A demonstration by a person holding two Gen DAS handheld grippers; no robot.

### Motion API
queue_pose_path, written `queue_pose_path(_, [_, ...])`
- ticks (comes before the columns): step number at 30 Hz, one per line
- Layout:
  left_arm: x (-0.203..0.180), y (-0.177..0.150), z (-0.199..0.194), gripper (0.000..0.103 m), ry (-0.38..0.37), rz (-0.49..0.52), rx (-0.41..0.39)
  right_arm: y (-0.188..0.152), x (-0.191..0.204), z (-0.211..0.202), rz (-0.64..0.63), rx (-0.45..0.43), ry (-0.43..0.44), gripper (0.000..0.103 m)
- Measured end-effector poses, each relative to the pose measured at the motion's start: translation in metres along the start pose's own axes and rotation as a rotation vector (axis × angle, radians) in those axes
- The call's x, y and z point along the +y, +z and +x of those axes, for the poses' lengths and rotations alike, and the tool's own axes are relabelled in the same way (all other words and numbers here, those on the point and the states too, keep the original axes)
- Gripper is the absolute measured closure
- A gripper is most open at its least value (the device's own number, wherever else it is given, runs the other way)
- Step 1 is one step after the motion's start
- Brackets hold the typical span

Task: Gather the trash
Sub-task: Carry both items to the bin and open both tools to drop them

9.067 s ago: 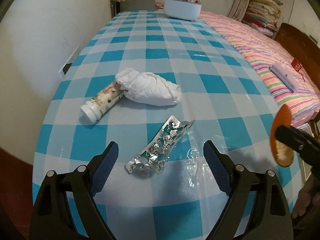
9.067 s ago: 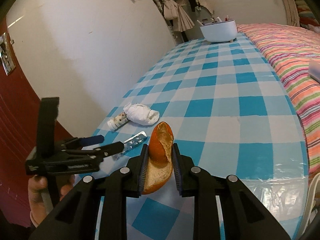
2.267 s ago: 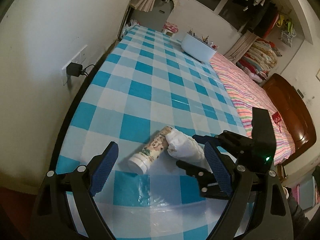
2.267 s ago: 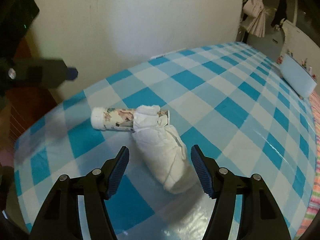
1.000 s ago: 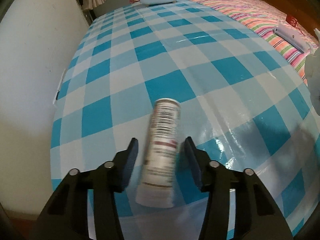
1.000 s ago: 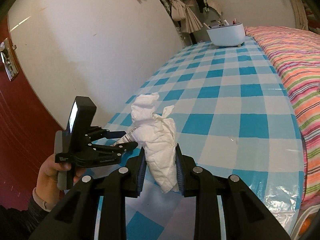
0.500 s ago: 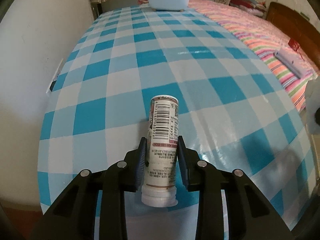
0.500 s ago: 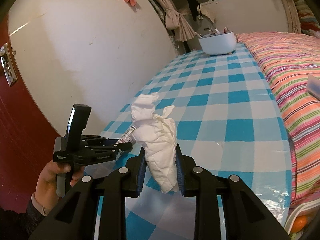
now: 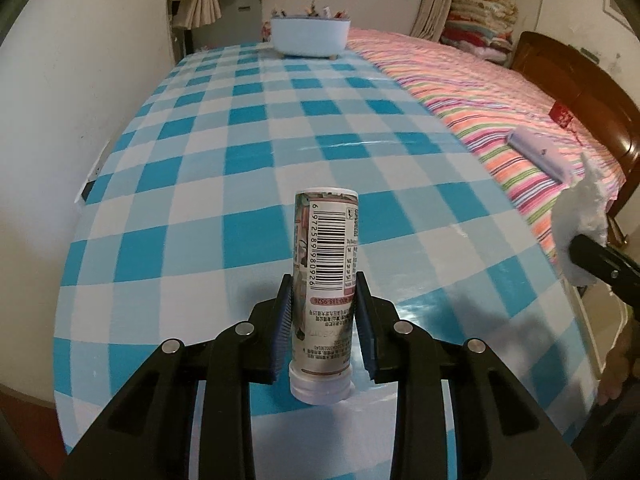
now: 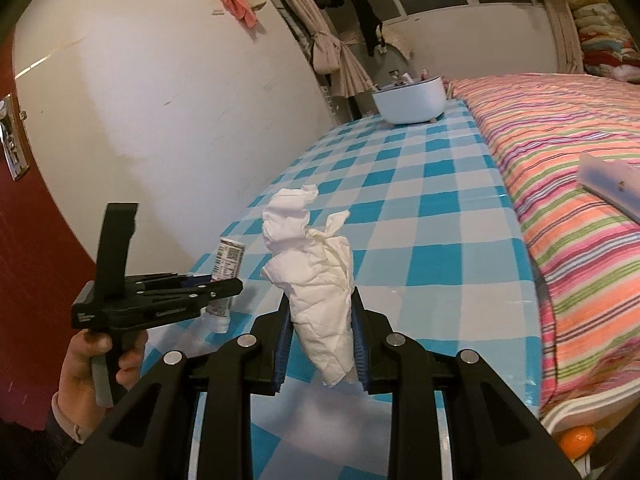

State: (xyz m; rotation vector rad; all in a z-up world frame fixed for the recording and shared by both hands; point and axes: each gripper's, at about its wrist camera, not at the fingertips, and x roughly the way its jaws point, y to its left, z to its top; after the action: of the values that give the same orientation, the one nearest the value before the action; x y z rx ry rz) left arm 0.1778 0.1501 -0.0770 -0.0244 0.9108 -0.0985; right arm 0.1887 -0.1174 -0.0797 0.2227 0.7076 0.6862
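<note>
Left wrist view: the left gripper is clamped on a tube, held above the blue-checked table with its white cap toward the camera. The label shows a barcode reading 6 972589 198092 6 and, below it, 400-188-9526; the smaller print is unreadable. At the right edge the tissue sits in the other gripper.

Right wrist view: the right gripper pinches the crumpled tissue upright above the table's near edge. The left gripper holds the tube. A white bowl stands at the far end.
</note>
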Motion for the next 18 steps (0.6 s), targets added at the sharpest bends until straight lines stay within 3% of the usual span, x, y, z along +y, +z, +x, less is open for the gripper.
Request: queue_pose_path(18, [-0.089, -0.007, -0.012, 0.075, -0.144, 0.095, -0.053, -0.009, -0.03, -0.055, 0.025, -0.096, -0.101, 0.077])
